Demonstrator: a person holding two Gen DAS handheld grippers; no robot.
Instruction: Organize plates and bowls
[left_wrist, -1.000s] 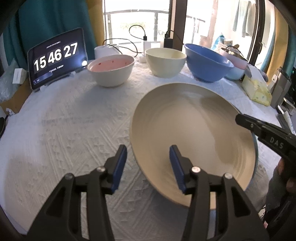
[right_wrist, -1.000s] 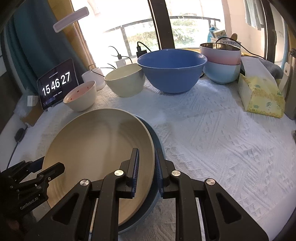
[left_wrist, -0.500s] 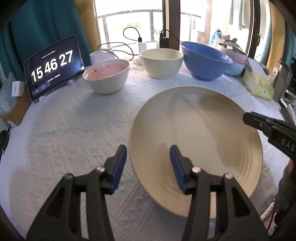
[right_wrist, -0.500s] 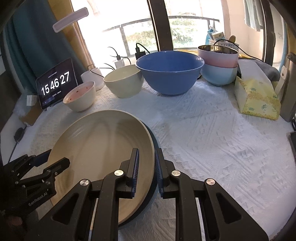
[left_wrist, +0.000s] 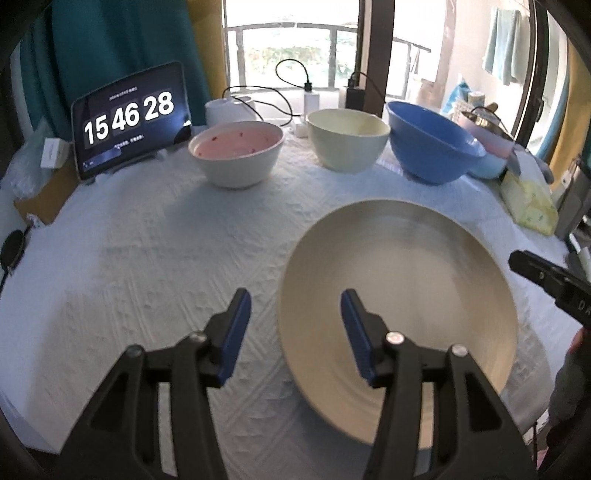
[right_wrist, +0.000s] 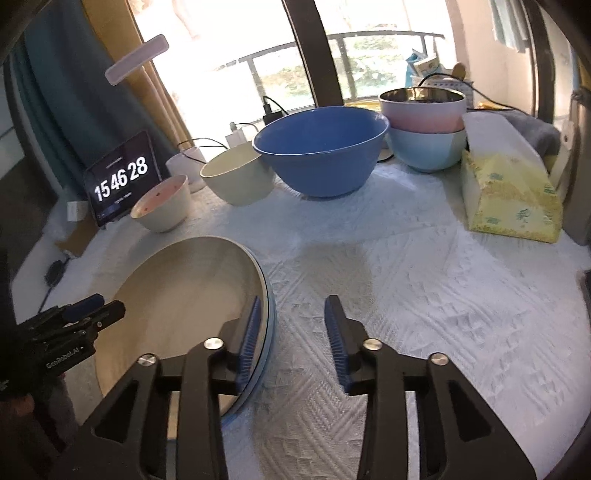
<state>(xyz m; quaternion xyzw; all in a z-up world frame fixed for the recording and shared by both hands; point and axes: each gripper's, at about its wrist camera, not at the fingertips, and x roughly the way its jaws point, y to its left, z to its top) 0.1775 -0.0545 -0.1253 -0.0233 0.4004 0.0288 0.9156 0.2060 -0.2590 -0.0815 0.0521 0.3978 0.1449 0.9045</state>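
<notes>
Beige and glazed, a wide plate (left_wrist: 399, 295) is lying on a blue plate (right_wrist: 269, 332) on the white-clothed surface (left_wrist: 147, 258), likely stiff, slippery and breakable, best pinched at its rim, while the left tool (left_wrist: 293, 325) straddles that rim open and the right tool (right_wrist: 291, 332), having just been opening, is gripping nothing.

Right gripper (right_wrist: 293, 325) just opened, jaws apart over white textured tablecloth (right_wrist: 424, 295), left pad beside rim of beige round plate (right_wrist: 177, 295) stacked on blue plate (right_wrist: 269, 332); behind, large blue bowl (right_wrist: 321, 151), cream bowl (right_wrist: 236, 173), yellow tissue pack (right_wrist: 509, 195)
</notes>
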